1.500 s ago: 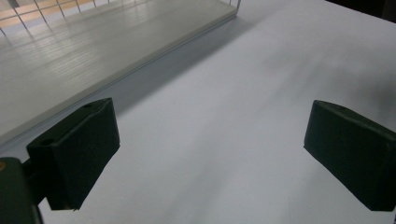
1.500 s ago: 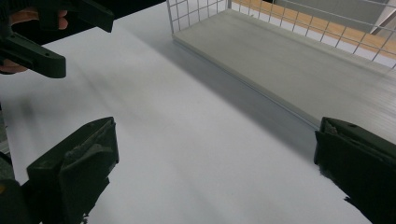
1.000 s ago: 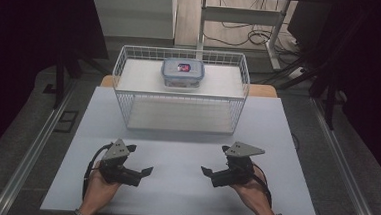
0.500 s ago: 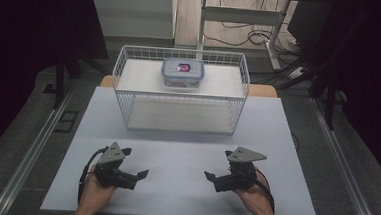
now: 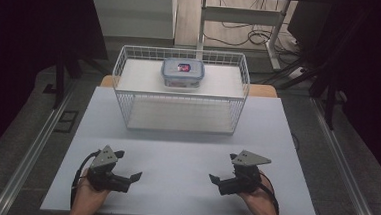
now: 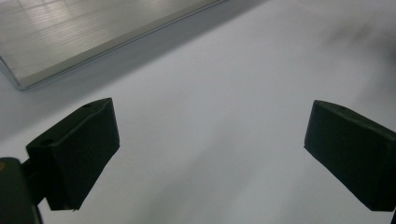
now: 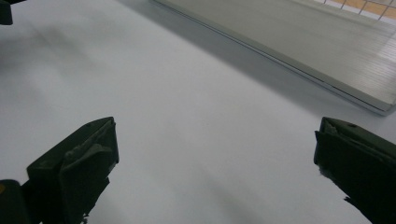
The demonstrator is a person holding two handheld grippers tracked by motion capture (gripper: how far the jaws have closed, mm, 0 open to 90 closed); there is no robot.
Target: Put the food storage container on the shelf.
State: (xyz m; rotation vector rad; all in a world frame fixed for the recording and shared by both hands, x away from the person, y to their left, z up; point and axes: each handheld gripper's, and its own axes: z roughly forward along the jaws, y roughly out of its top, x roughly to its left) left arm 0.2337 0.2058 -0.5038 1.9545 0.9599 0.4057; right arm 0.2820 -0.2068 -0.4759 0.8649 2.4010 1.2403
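Observation:
A white wire basket stands at the back middle of the white table. In its rear part sits a clear plastic box with a blue-rimmed lid and a red and blue label. My left gripper rests low near the front left edge, held by a hand, with its jaws pointing toward the table's middle. Opposite it, my right gripper lies near the front right and points inward. Both are open and hold nothing; the left gripper and the right gripper each have bare tabletop between their jaws.
The basket's pale base board runs across the top of the right gripper view and shows as the base board in the left gripper view. Metal rails flank the table. Cables and a stand lie behind the basket.
Both grippers have drawn back a little toward the table's front edge and sunk lower. Their jaws have stayed open. The basket and box have not moved.

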